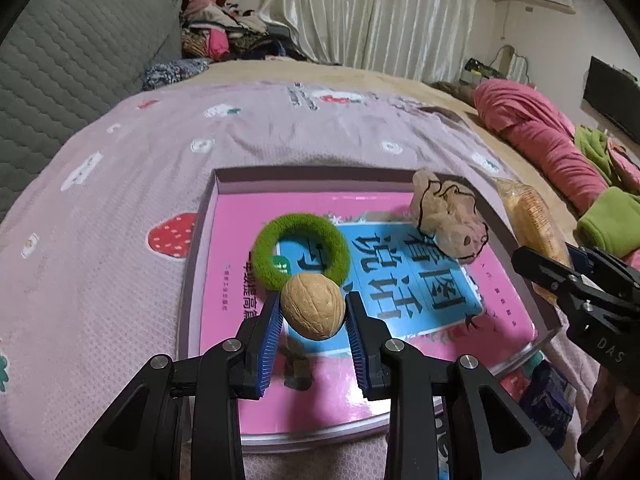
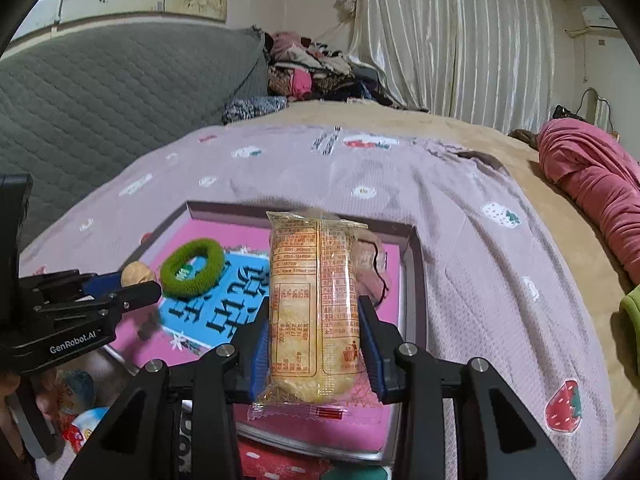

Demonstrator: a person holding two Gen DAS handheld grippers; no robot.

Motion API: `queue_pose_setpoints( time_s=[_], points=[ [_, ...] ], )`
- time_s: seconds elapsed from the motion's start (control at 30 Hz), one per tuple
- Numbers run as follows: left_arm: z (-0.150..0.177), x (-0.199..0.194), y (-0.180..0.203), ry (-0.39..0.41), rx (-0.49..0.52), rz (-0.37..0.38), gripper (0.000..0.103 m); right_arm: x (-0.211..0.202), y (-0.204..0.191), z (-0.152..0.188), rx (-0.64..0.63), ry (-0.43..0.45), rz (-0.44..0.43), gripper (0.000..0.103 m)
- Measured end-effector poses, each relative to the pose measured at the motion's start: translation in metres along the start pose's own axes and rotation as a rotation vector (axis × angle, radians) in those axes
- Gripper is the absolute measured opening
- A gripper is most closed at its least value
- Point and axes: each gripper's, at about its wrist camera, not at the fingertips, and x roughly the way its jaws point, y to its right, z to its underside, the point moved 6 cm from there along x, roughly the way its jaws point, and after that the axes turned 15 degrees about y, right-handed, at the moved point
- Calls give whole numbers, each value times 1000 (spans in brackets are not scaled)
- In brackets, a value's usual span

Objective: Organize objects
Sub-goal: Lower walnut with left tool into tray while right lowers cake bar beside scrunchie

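Observation:
My left gripper [image 1: 313, 312] is shut on a tan walnut [image 1: 313, 306], held just above a shallow box [image 1: 200, 216] whose floor is a pink and blue book cover. A fuzzy green hair ring [image 1: 301, 250] lies in the box right behind the walnut, and a crumpled beige pouch [image 1: 444, 216] sits at its far right. My right gripper [image 2: 314, 340] is shut on a clear-wrapped yellow snack packet [image 2: 314, 304], held upright over the right half of the box [image 2: 414, 280]. The left gripper [image 2: 132, 286] with the walnut [image 2: 136, 274] also shows at the left of the right wrist view.
The box rests on a pink strawberry-print blanket [image 1: 120, 184] spread over a bed. A grey quilted headboard [image 1: 72, 64] rises at the left. Red and green clothes [image 1: 548, 140] lie on the right. Small packaged items [image 2: 80, 412] sit near the box's front edge.

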Motion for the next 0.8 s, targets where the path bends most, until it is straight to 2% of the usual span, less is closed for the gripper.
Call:
queue_pose_setpoints(
  time_s=[0.13, 0.3, 0.8],
  points=[
    [3, 2, 0, -14, 5, -7, 33, 4, -1, 6, -6, -26, -2, 40],
    [11, 8, -3, -71, -8, -1, 33, 10, -2, 13, -10, -66, 2, 40],
    [24, 17, 1, -139, 8, -3, 33, 26, -2, 34, -11, -167, -4, 40]
  ],
)
